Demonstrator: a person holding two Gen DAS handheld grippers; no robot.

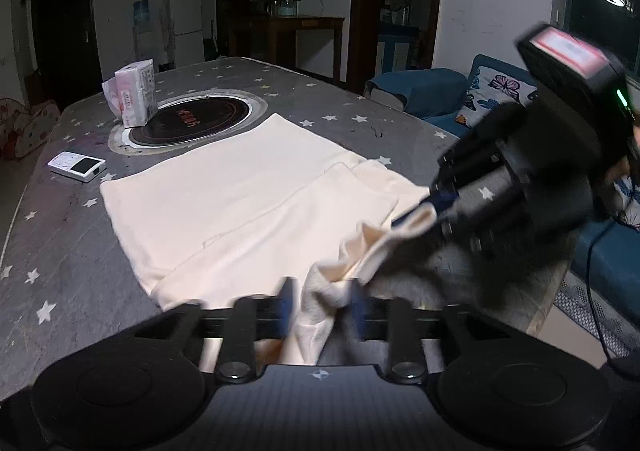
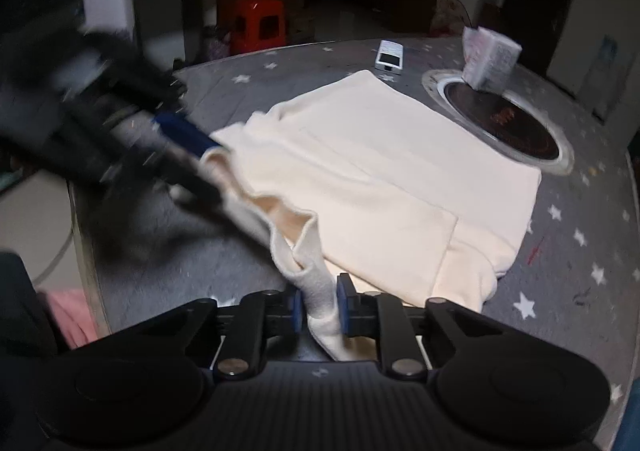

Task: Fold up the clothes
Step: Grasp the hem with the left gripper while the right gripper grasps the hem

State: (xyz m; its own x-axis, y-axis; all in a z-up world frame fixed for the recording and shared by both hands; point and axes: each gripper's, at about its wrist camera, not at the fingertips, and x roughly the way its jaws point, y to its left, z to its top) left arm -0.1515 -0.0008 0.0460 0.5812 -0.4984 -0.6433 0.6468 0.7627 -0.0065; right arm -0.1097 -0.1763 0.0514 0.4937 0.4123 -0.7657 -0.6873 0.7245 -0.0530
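A cream garment (image 1: 240, 195) lies partly folded on the grey star-patterned table (image 1: 60, 251); it also shows in the right wrist view (image 2: 380, 163). My left gripper (image 1: 322, 305) is shut on a bunched near edge of the garment and lifts it. My right gripper (image 2: 318, 303) is shut on another part of that same edge. The right gripper also shows at the right of the left wrist view (image 1: 420, 215), pinching the cloth. The left gripper shows blurred at the left of the right wrist view (image 2: 200, 155).
A round black hotplate (image 1: 188, 121) is set in the table beyond the garment. A tissue pack (image 1: 134, 93) stands on its rim. A white remote (image 1: 76, 166) lies to the left. A blue sofa (image 1: 500, 91) stands at the right, a red stool (image 2: 260, 23) beyond the table.
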